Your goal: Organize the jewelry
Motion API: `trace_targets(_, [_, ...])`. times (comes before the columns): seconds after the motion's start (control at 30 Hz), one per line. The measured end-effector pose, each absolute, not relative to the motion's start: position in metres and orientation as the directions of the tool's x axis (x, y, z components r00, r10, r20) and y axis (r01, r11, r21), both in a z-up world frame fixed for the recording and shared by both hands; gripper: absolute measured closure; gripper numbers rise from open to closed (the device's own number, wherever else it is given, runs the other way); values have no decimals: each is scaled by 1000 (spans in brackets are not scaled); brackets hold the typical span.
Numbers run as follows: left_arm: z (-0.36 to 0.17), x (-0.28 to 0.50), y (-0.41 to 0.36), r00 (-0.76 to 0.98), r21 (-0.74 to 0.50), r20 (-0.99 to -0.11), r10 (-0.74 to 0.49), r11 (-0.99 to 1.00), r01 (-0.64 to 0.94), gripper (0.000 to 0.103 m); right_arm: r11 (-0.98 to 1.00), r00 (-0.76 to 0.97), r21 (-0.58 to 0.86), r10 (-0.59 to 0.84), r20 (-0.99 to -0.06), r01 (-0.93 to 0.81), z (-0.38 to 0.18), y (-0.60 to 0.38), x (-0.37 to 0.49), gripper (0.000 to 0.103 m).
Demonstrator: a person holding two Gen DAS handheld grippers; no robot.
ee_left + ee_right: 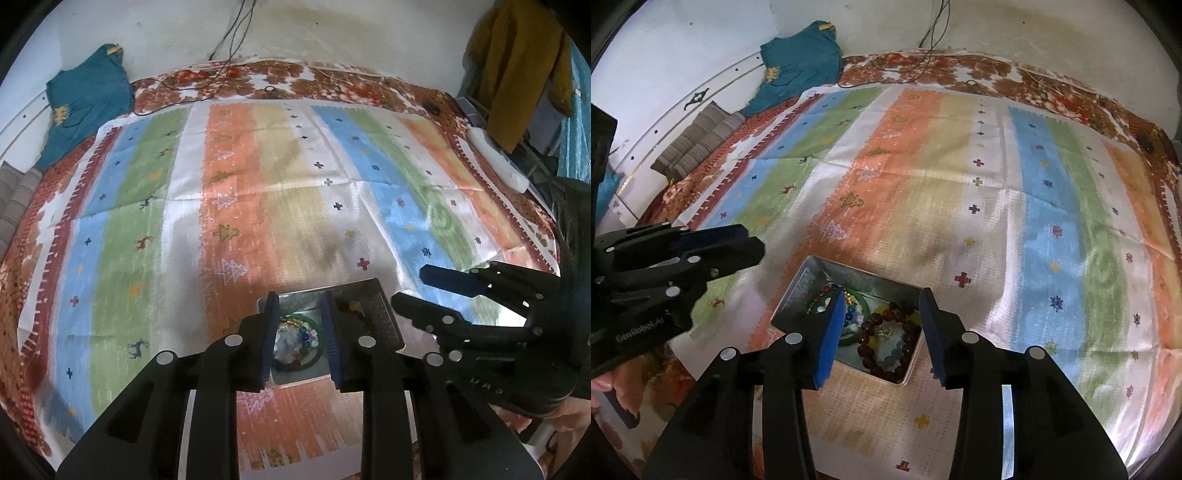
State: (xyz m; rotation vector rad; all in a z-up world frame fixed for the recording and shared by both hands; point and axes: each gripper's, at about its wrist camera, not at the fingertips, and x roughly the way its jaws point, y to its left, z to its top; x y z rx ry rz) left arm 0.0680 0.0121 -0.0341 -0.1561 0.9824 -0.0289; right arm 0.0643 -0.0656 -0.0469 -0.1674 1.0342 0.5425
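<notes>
We find the tin [798, 291] near the cloth's [960, 192] front edge, roughly mid-width, with the jewelry inside it. Going left to right: the green bangle [862, 301] and glass beads [851, 319] lie toward the tin's left side, and the dark bead bracelet [886, 343] lies toward its right front corner, a closed loop with no marked long axis.

The left gripper [301, 343] hangs above the bangle, jaws slightly apart, pinching nothing. The right gripper [882, 336] hangs above the bracelet, jaws spread, nothing between the pads.

We judge the right gripper nearer the bracelet, which lies straight ahead and below its jaws.
</notes>
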Motion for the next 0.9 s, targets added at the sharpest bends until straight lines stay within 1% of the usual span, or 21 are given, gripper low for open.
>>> trace_targets(0.1, [-33, 61, 14, 558, -135, -826, -82, 989, -56, 74, 862, 407, 111, 343, -846, -494, -44, -70, 61, 60])
trace_targets(0.2, [-28, 52, 14, 567, -121, -821, -67, 991, -57, 72, 865, 432, 84, 328, -840, -494, -39, -74, 54, 54])
trace_targets(0.27, [-25, 46, 14, 577, -114, -815, -57, 991, -63, 64, 861, 454, 62, 326, -829, -506, -33, -75, 46, 51])
trace_targets(0.4, [-21, 33, 12, 585, -114, -809, -56, 991, -63, 55, 855, 467, 56, 335, -819, -515, -29, -78, 35, 47])
trace_targets(0.47, [-20, 28, 11, 589, -113, -806, -56, 992, -60, 48, 854, 477, 43, 331, -815, -519, -28, -79, 30, 43])
trace_targets(0.53, [-18, 22, 12, 596, -119, -800, -62, 991, -57, 43, 849, 478, 48, 342, -809, -526, -26, -81, 25, 41])
trace_targets(0.63, [-15, 14, 14, 608, -131, -791, -69, 990, -58, 37, 850, 501, 30, 339, -796, -526, -23, -84, 19, 35])
trace_targets(0.7, [-13, 7, 15, 619, -134, -782, -71, 989, -56, 33, 848, 510, 28, 345, -788, -529, -21, -86, 14, 33])
trace_targets(0.77, [-12, 1, 15, 628, -138, -774, -78, 989, -47, 27, 847, 513, 33, 353, -783, -531, -19, -88, 11, 28])
trace_targets(0.9, [-10, -13, 14, 652, -127, -755, -70, 991, -40, 17, 850, 538, 21, 352, -765, -526, -15, -92, 5, 22])
